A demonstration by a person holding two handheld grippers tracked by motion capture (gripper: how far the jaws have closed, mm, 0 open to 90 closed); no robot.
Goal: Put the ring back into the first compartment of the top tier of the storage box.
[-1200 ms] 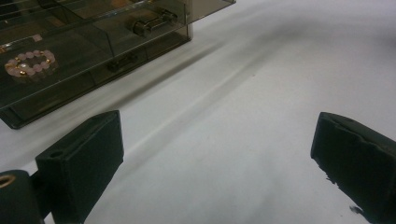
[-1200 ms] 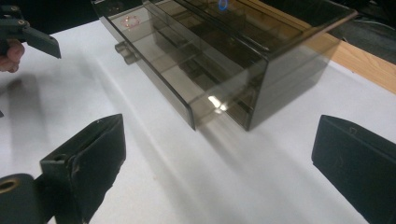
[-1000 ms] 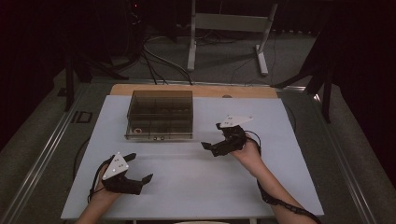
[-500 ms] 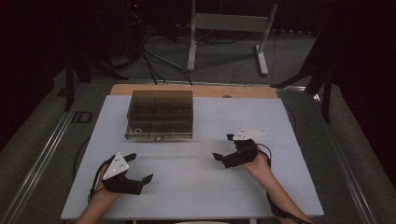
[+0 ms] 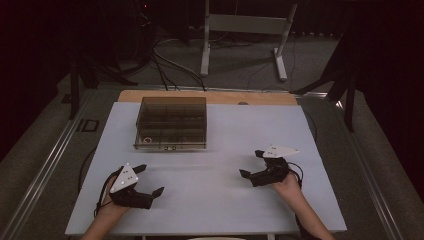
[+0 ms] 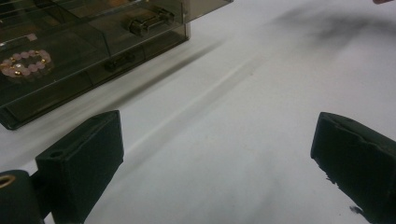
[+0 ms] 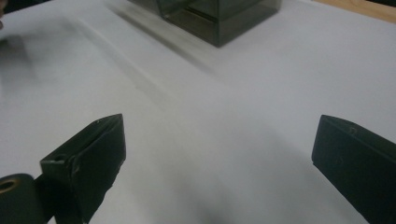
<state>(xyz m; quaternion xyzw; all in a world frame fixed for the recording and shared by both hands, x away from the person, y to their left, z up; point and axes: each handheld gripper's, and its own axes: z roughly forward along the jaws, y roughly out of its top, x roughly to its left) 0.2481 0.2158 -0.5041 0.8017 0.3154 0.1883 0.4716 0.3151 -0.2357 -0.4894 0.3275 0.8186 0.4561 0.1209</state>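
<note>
So both claws are just sitting low over the white tabletop (image 5: 220,150) right now. The left claw (image 5: 150,180) is hanging out in the lower left of the high view, jaws spread wide with nothing between them. The right claw (image 5: 251,163) is sitting lower right, also spread and gripping nothing. The smoky clear box (image 5: 171,122) is resting upper middle, well apart from both, and a pink bead bracelet (image 6: 25,63) is lying inside one compartment
</note>
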